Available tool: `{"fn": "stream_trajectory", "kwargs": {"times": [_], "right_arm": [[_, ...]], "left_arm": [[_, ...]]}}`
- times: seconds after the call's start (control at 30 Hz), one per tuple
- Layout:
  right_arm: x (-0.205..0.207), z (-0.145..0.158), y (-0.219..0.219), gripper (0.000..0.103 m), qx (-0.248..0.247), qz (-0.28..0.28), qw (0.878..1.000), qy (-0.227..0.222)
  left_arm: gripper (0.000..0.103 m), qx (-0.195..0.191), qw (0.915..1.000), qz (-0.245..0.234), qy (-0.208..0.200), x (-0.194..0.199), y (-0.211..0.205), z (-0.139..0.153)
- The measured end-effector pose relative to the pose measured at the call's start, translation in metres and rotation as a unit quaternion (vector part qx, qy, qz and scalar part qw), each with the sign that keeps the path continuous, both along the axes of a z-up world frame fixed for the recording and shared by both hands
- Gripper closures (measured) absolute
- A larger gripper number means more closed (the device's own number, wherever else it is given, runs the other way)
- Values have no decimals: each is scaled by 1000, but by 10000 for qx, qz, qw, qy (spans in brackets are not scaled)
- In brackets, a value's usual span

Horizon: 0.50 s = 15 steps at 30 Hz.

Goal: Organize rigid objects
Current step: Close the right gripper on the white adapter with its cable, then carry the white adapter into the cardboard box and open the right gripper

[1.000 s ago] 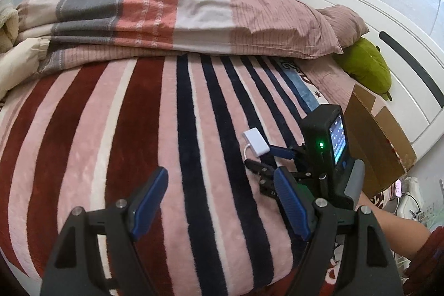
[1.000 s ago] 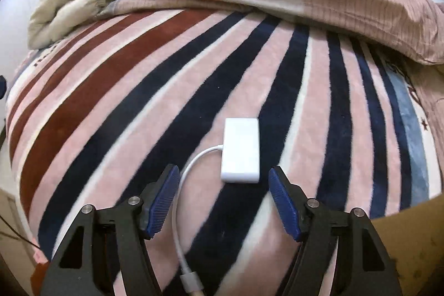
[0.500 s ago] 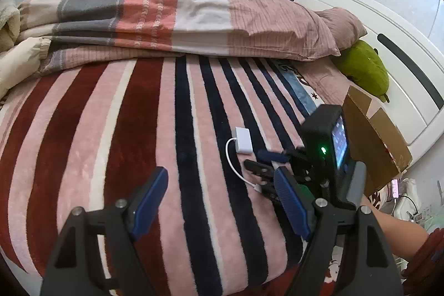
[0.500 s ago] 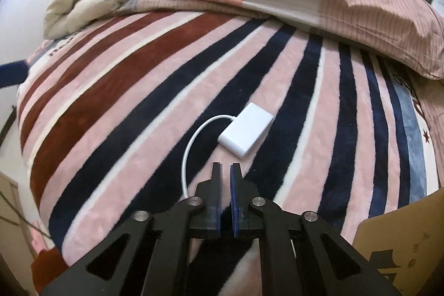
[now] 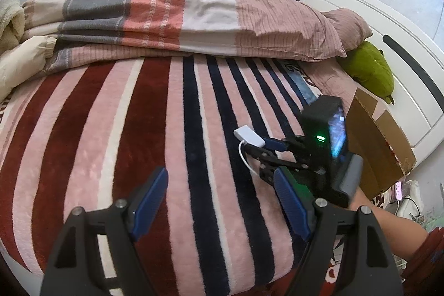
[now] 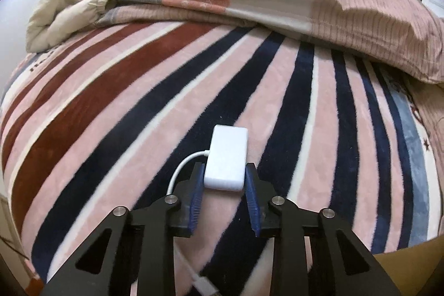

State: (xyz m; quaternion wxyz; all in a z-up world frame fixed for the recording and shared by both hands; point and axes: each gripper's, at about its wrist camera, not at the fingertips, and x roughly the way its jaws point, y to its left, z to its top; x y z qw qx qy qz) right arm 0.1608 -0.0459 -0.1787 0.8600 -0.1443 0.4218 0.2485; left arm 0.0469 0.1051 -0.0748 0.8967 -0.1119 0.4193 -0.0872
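A small white adapter box with a white cable is held between the blue pads of my right gripper, just above the striped blanket. The jaws press on its two sides. The same adapter shows in the left wrist view, clamped at the tip of the right gripper. My left gripper is open and empty, hovering over the blanket to the left of the right gripper.
A striped plush blanket covers the bed. A folded quilt lies at the back. An open cardboard box stands at the bed's right edge, with a green plush toy and white headboard behind it.
My right gripper was open around the adapter, then shut and empty behind it, and now it is shut on the adapter's sides. The left gripper stays open and nearly still.
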Motion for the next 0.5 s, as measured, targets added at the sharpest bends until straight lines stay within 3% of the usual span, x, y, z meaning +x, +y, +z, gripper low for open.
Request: {"fn": "stream_trajectory", "kwargs": {"times": [0.17,0.33,0.5], "right_arm": [[-35,39,0,80,282,565,9979,-175],[-76,96,-4,80,793,1224,9888,-330],[-100,146,-20,80,1141,1466,9801,-694]], "left_arm": [[27,-294,9993,-174,-115,2,-8,11],[28,-694,9957,-561,-261,11,-24,30],[46,-1151,9870,-1034,-438,23,-47,57]]}}
